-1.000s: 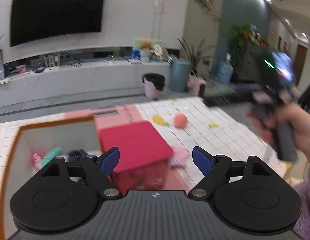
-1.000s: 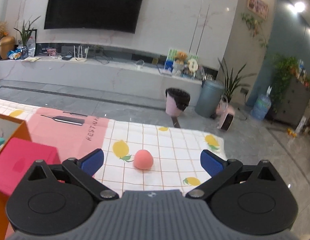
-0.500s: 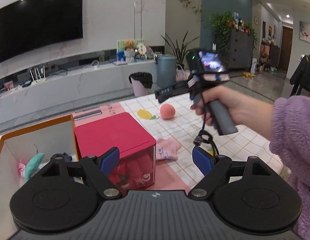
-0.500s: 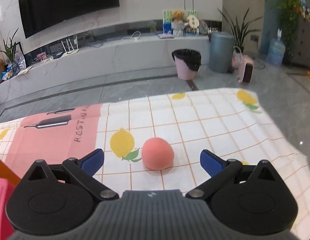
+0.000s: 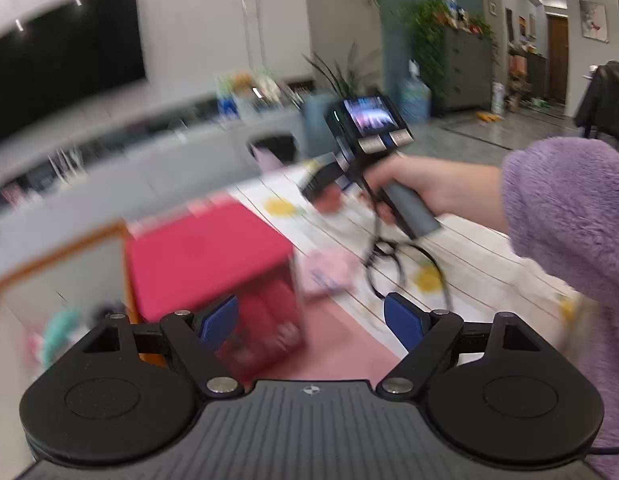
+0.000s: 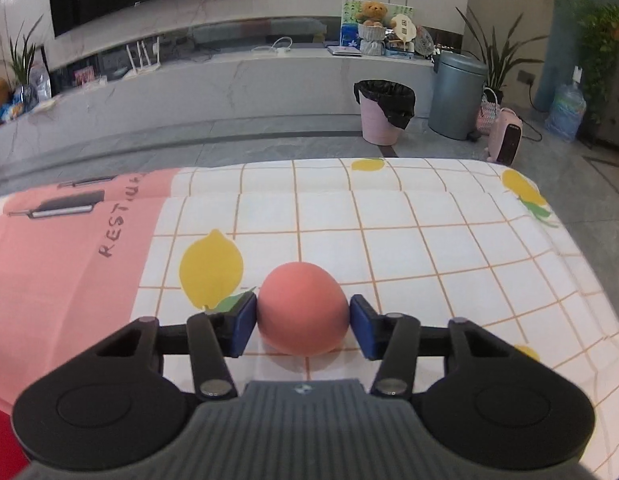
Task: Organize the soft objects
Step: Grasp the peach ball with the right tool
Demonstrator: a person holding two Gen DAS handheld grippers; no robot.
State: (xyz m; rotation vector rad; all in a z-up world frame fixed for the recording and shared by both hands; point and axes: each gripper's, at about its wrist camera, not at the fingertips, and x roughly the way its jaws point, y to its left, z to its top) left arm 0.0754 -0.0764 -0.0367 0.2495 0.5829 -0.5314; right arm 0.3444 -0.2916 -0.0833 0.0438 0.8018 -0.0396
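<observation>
A soft pink ball rests on the lemon-print tablecloth. My right gripper has its blue pads against both sides of the ball. In the blurred left wrist view the right gripper is over the ball at the table's far side. My left gripper is open and empty above a red-lidded box. A pink soft item lies right of the box. An orange-rimmed white bin at the left holds teal and pink soft items.
The table's far edge drops to a grey floor with a pink waste bin and a grey bin. A cable loop hangs from the right gripper's handle. My purple sleeve fills the right side.
My right gripper moved forward and down around the pink ball and closed its jaws onto it. The left gripper's view shifted and blurred; it stays open.
</observation>
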